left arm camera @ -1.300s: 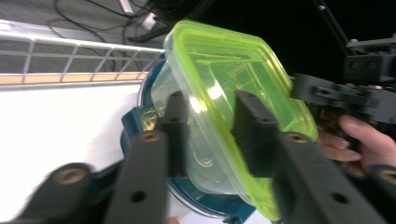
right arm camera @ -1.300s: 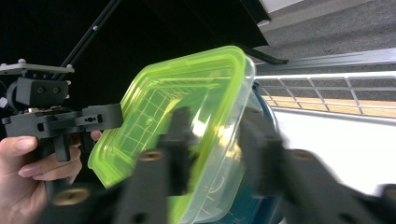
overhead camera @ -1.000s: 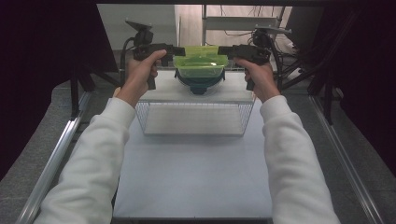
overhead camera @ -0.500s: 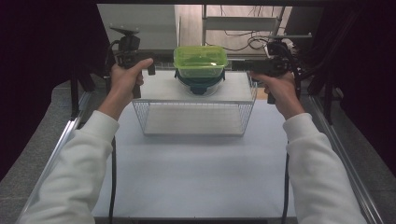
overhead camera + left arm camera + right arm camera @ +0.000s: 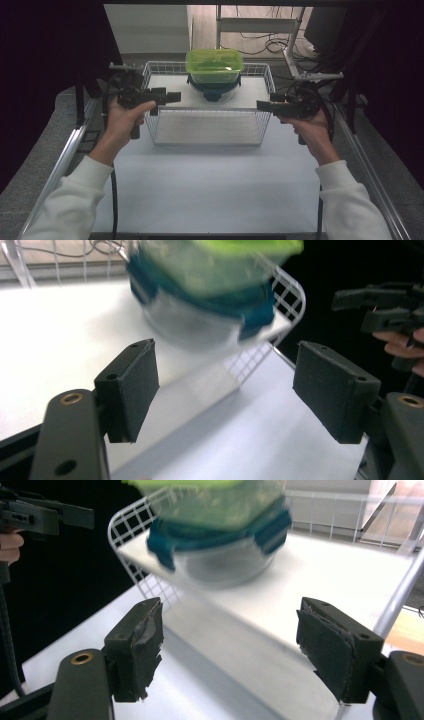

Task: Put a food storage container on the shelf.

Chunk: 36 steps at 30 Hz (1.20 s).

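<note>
Pulled back and apart since a second ago: both hands off the stacked containers, out past the basket's sides and nearer the person. Green-lidded container left resting on top of the round teal-lidded bowl, the pair standing at the far middle of the white wire basket, on the table. Blurred in both gripper views, green box above, teal rim with clips below, clear glass underneath.

Left gripper held just outside the basket's left wall, pointing right toward the bowl, fingers apart with nothing between them, well clear of the stack. Right gripper held just outside the basket's right wall, pointing left, fingers likewise apart and empty, padding on them worn and frayed. Both grippers about level with the basket's rim, facing each other across it.

Farther out: white sleeves coming in from the near edge, black cables trailing from each gripper, metal rails along both sides of the table, dark surround beyond.
</note>
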Each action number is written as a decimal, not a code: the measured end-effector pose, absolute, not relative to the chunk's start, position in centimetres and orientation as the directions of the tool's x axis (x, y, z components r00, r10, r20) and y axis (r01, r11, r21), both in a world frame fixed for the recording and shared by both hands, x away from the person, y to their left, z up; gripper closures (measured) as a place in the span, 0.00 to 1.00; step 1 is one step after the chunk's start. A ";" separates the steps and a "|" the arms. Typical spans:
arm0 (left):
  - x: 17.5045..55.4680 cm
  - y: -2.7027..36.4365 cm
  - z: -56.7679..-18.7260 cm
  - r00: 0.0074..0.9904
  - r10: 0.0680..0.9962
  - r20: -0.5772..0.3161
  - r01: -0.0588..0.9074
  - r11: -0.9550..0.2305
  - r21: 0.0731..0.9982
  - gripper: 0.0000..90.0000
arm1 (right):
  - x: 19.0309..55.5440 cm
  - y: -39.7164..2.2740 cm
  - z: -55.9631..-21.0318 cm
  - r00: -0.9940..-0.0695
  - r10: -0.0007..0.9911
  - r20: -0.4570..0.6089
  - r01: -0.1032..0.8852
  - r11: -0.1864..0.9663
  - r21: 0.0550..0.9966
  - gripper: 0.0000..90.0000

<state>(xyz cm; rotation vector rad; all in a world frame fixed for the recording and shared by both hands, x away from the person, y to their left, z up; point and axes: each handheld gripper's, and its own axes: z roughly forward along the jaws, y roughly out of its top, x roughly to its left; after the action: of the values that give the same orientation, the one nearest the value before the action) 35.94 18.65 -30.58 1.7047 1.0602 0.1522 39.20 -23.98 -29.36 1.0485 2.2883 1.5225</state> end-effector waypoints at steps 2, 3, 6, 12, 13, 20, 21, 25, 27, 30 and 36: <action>34.5 18.8 -31.8 0.599 0.699 -0.390 0.566 -0.025 0.824 0.29 | 38.1 -24.4 -30.2 -0.733 0.647 0.207 0.441 0.221 0.870 0.29; 34.5 18.8 -31.8 0.599 0.699 -0.390 0.566 -0.025 0.824 0.28 | 38.1 -24.4 -30.2 -0.733 0.647 0.207 0.441 0.221 0.870 0.29; 31.6 18.6 -34.1 0.620 0.694 -0.367 0.552 -0.054 0.832 0.29 | 35.4 -24.7 -32.1 -0.748 0.630 0.207 0.436 0.232 0.870 0.29; 28.5 18.1 -37.6 0.633 0.704 -0.322 0.554 -0.121 0.824 0.29 | 32.4 -25.1 -35.4 -0.751 0.625 0.213 0.452 0.252 0.856 0.29; 28.2 18.1 -38.3 0.632 0.707 -0.318 0.561 -0.134 0.817 0.29 | 32.1 -25.2 -35.9 -0.748 0.629 0.211 0.452 0.251 0.856 0.29; 26.9 18.4 -43.6 0.595 0.737 -0.321 0.617 -0.162 0.770 0.29 | 30.2 -25.5 -39.3 -0.737 0.647 0.195 0.468 0.281 0.838 0.29; 26.8 18.5 -44.2 0.589 0.744 -0.316 0.622 -0.168 0.765 0.29 | 30.1 -25.5 -39.9 -0.736 0.649 0.192 0.476 0.295 0.828 0.29; 26.6 18.5 -45.6 0.579 0.766 -0.279 0.620 -0.191 0.761 0.30 | 29.8 -25.7 -42.4 -0.724 0.666 0.177 0.501 0.332 0.799 0.29; 26.5 18.4 -46.3 0.564 0.786 -0.252 0.614 -0.195 0.765 0.30 | 29.5 -25.9 -43.8 -0.719 0.673 0.170 0.504 0.338 0.795 0.29; 26.5 18.0 -47.6 0.568 0.787 -0.242 0.625 -0.220 0.749 0.30 | 29.3 -26.0 -45.8 -0.712 0.679 0.178 0.530 0.354 0.770 0.29; 26.4 17.6 -48.1 0.567 0.791 -0.229 0.629 -0.237 0.740 0.30 | 29.3 -25.2 -47.5 -0.719 0.679 0.150 0.540 0.410 0.735 0.28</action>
<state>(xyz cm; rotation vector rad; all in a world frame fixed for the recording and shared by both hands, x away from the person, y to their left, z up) 26.36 17.64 -48.07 1.9581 1.1413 0.2433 29.29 -25.18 -47.47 1.0875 2.4893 1.1988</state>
